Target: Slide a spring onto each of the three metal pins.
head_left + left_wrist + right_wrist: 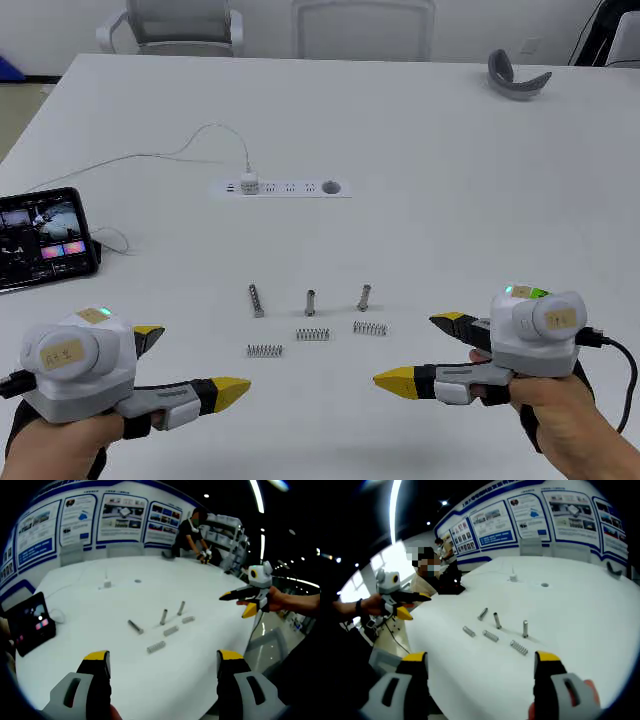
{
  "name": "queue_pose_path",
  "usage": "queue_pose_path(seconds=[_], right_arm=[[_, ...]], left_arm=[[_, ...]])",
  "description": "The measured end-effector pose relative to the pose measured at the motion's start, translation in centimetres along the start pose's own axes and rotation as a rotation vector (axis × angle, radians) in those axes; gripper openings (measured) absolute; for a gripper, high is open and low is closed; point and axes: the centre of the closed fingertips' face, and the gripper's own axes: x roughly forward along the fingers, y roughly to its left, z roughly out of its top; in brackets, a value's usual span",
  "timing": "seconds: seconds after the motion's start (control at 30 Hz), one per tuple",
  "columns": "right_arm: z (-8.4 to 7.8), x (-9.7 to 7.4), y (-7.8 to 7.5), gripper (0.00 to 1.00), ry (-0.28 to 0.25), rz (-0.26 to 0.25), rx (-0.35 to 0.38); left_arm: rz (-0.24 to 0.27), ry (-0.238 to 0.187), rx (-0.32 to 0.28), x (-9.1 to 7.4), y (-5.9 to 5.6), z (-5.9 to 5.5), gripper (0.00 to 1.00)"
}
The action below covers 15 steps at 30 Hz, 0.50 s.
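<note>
One white table [450, 150] carries the whole job, so I'll start there and work down.

Go on. Where are your tools?

Low at the near edge, over bare tabletop. My left gripper [203, 358] hangs at the near left, jaws spread wide with nothing between them. My right gripper [405, 350] mirrors it at the near right, jaws just as wide and just as bare. Both are well apart from the parts, which sit between them and a little farther up the table.

And the parts?

Three metal pins stand in a row across the middle. The middle pin [310, 302] and right pin [364, 296] are upright. The left pin [257, 300] looks tipped over or lying flat in my gripper views, though it is small there and I won't swear to it. Just on my side of each pin a spring lies on its side: left spring [264, 350], middle spring [312, 334], right spring [369, 327]. None touches a pin.

So which step?

The very first, I judge, since no spring is on. My next move calls for one gripper brought down over a spring and closed lightly across its coils. Then the spring must be turned on end and lined up over a pin top. For the left pin I'd likely need the other gripper to steady it.
</note>
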Motion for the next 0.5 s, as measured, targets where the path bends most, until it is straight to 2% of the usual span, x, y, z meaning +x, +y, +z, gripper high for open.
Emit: queue_pose_path(seconds=[0.5], right_arm=[[-0.05, 0.12, 0.08, 0.89, -0.004, 0.012, 0.015]], left_arm=[[-0.001, 0.004, -0.004, -0.02, 0.01, -0.15, 0.89]])
